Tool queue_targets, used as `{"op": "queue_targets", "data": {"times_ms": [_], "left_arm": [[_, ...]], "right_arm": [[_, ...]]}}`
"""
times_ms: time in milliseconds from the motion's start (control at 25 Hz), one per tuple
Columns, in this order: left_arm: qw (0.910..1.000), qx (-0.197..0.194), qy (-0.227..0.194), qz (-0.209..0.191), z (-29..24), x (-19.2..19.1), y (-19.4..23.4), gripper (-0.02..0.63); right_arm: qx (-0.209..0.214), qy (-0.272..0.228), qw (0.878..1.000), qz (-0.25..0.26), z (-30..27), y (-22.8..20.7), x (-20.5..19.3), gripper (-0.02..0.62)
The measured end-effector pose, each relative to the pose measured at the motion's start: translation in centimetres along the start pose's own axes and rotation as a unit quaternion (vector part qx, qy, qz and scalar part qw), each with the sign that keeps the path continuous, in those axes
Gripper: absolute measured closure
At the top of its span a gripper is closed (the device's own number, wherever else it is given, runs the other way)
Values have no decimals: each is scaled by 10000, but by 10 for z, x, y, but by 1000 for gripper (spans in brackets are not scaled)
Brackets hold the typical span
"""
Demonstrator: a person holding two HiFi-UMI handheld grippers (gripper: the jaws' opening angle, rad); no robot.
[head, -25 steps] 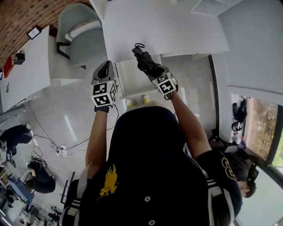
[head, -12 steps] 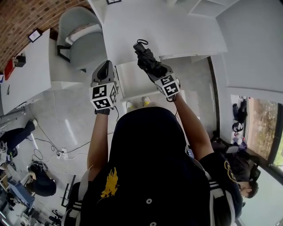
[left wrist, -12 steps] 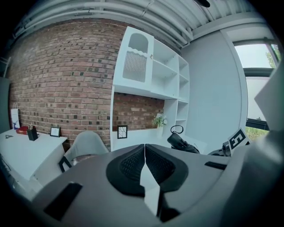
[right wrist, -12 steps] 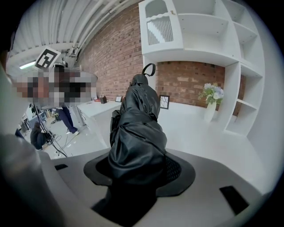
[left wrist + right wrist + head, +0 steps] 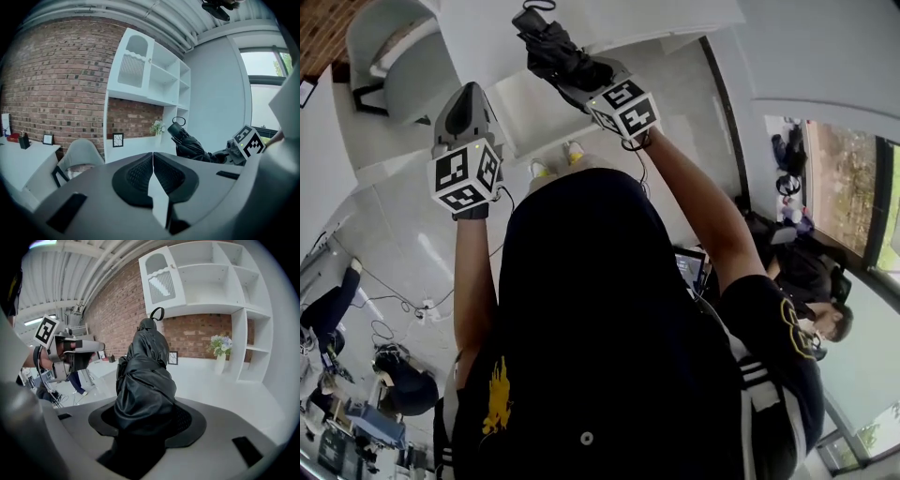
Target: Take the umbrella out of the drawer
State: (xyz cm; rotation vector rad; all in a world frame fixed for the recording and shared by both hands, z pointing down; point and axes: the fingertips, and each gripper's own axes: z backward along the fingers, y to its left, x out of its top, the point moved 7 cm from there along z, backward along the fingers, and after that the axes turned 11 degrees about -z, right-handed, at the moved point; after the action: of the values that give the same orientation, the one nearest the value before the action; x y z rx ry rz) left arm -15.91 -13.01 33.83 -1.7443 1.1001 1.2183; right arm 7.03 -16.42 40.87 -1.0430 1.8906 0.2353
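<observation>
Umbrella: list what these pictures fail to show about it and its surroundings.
- Umbrella lower end: right gripper view, buried in the right gripper under its own fabric.
- Umbrella's wrist loop: head view, cut by the top edge.
- Drawer: in neither gripper view; head view does not show it clearly.
- Framed picture under the shelves: left gripper view, too small to read.

We're in a studio-style office: brick wall [image 5: 56,84], white shelf unit [image 5: 161,77], white worktop [image 5: 18,164], grey chair [image 5: 82,152], cables [image 5: 403,291] across the floor.

Black top [image 5: 609,319], yellow emblem [image 5: 497,394], white-striped sleeve [image 5: 752,380]; grey left hand-held gripper [image 5: 469,91] (black-and-white marker cube [image 5: 464,175])
</observation>
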Motion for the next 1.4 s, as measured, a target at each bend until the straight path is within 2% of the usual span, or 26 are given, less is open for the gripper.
{"op": "queue_targets", "data": {"times_ms": [400, 600, 1400], "left_arm": [[9995, -134, -269, -123, 0, 20, -10, 586], [9992, -59, -360, -181, 5, 28, -9, 586], [9964, 199, -751, -337, 13, 66, 10, 586]], "right_arm": [[-5, -414, 9991, 91, 24, 5, 31, 339], [-24, -529, 9981, 323, 30, 7, 43, 339], [116, -1548, 9863, 550, 61, 31, 114, 337]]}}
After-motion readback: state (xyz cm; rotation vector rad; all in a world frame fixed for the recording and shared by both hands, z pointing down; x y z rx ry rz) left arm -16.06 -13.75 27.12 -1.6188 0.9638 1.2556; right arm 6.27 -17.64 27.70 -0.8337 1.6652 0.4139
